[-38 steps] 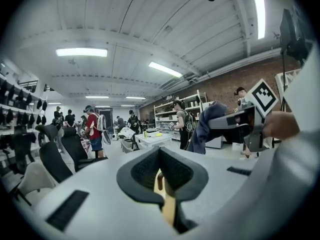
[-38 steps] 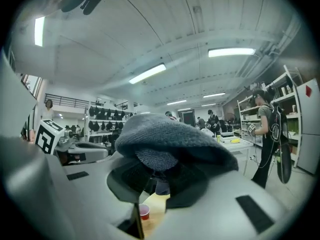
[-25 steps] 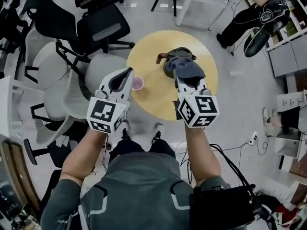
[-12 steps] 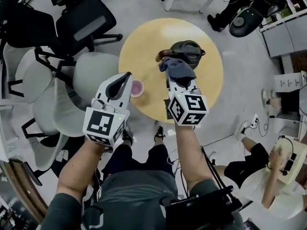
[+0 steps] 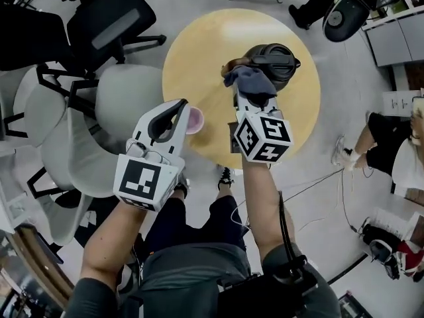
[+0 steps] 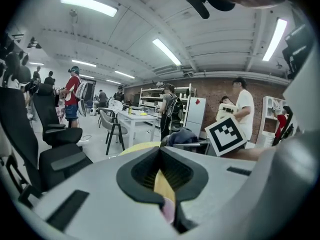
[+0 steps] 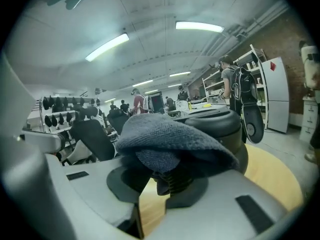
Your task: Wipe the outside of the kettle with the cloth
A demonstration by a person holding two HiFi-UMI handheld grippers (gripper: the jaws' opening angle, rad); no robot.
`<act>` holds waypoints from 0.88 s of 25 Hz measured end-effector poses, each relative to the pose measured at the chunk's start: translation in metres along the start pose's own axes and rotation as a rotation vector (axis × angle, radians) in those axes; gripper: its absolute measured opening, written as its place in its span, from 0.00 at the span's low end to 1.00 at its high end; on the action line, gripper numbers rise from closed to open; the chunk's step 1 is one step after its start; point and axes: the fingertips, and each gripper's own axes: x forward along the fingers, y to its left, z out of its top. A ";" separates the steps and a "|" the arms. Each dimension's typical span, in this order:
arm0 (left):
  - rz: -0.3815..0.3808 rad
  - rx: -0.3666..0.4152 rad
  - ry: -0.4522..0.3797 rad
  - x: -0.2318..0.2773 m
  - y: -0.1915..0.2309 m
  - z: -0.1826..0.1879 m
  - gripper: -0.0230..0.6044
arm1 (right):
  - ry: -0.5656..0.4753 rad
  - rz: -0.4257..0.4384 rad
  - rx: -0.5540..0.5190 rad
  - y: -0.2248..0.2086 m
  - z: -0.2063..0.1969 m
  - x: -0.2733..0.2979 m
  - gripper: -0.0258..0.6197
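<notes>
Over the last second the cloth (image 5: 249,82) has slid from the kettle's (image 5: 275,57) near-right side to its near-left flank. In the head view, the kettle stands toward the counter's (image 5: 199,45) far right edge. The right gripper (image 5: 251,100) points straight at it from the near edge, its long axis running into the kettle's wall. The left gripper (image 5: 180,108) hangs at the counter's left edge, just beside a pink cup (image 5: 195,119) and well apart from the kettle, so the right one is plainly nearer.

In the left gripper view, the fingers (image 6: 161,153) are clenched tip to tip on nothing — only counter and a pink sliver show behind them.

In the right gripper view, the fingers are clamped on the cloth (image 7: 170,136), which bunches over their tips. The kettle (image 7: 227,129) rises just beyond and slightly right, apparently touching the cloth — we judge the next stroke runs round that wall.
</notes>
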 end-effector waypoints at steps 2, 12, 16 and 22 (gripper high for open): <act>-0.014 -0.006 0.013 0.003 0.002 -0.006 0.05 | 0.001 -0.001 0.020 -0.002 -0.004 0.006 0.17; -0.034 -0.083 0.083 0.003 -0.001 -0.045 0.05 | 0.090 -0.035 0.099 -0.012 -0.066 0.028 0.17; -0.036 -0.094 0.087 0.002 0.002 -0.058 0.05 | 0.111 -0.042 0.118 -0.018 -0.088 0.039 0.17; -0.040 -0.098 0.104 -0.004 0.000 -0.072 0.05 | 0.156 -0.027 0.150 -0.025 -0.119 0.048 0.17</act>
